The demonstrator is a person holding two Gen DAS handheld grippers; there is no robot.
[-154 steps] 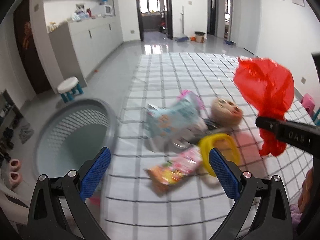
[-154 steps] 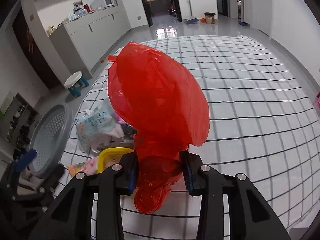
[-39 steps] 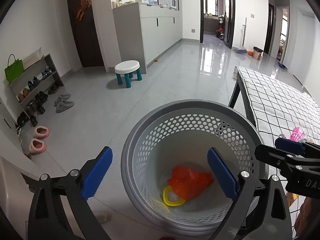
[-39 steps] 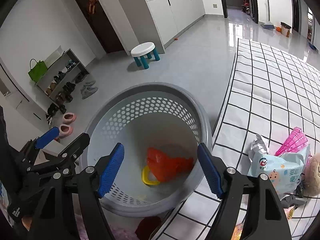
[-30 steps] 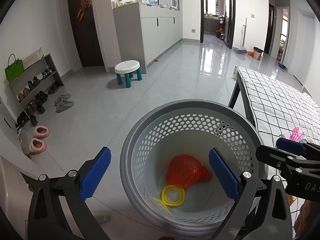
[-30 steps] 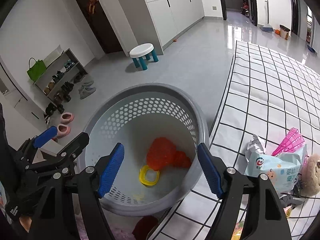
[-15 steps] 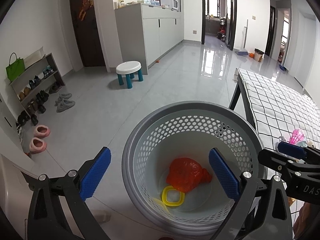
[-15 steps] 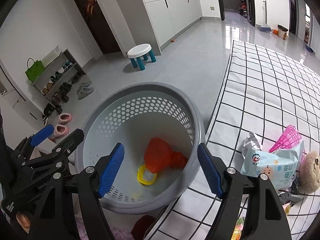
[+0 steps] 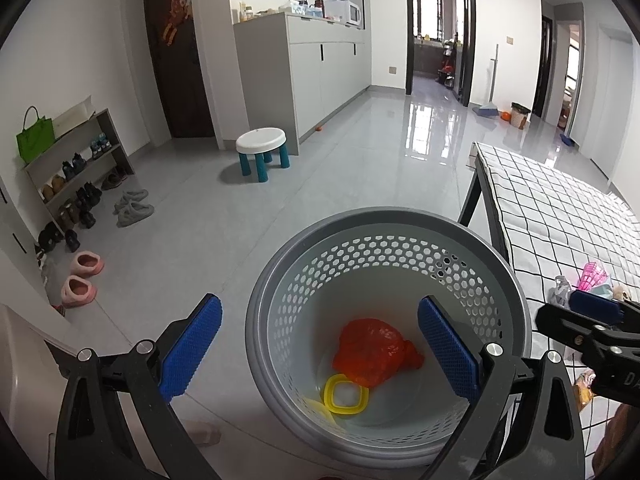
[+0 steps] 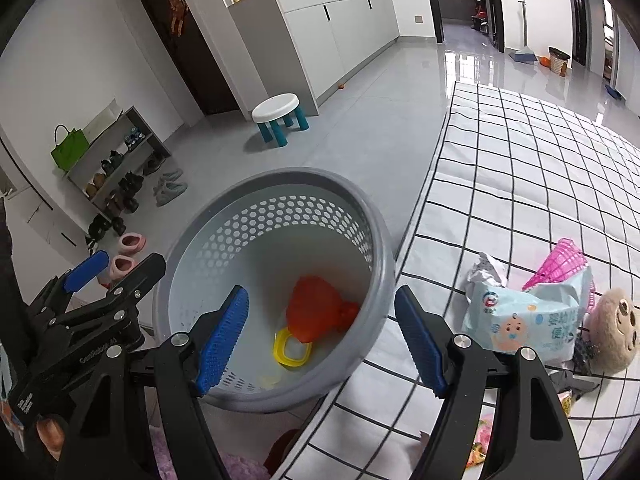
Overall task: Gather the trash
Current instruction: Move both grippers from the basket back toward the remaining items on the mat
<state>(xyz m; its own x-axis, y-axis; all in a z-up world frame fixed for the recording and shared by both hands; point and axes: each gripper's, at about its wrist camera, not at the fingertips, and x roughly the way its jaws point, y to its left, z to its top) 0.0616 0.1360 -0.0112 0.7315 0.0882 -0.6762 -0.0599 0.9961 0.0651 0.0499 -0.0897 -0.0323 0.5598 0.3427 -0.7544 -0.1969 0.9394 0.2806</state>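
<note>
A grey perforated basket [image 9: 384, 220] [image 10: 280, 178] stands on the floor beside the checked table. At its bottom lie a crumpled red plastic bag [image 9: 374, 350] [image 10: 316, 310] and a yellow ring [image 9: 344, 390] [image 10: 292, 350]. My left gripper [image 9: 320, 348] hangs open above the basket with nothing between its blue pads. My right gripper [image 10: 322, 338] is open and empty too, over the basket's table-side rim. On the table [image 10: 520, 184] lie a pale blue wipes packet [image 10: 524, 320], a pink plastic piece [image 10: 558, 264], a round plush toy [image 10: 614, 330] and snack wrappers [image 10: 480, 440].
A white stool with teal legs [image 9: 262, 152] stands on the tiled floor beyond the basket. A shoe rack [image 9: 74, 176] with a green bag, pink slippers [image 9: 80, 280] and grey shoes line the left wall. Grey cabinets [image 9: 320, 76] run along the back.
Both grippers hold almost still over the basket. The red bag, still unfolding 1.3 s ago, has settled beside the yellow ring. Five seconds ago the right gripper held that bag over the table.
</note>
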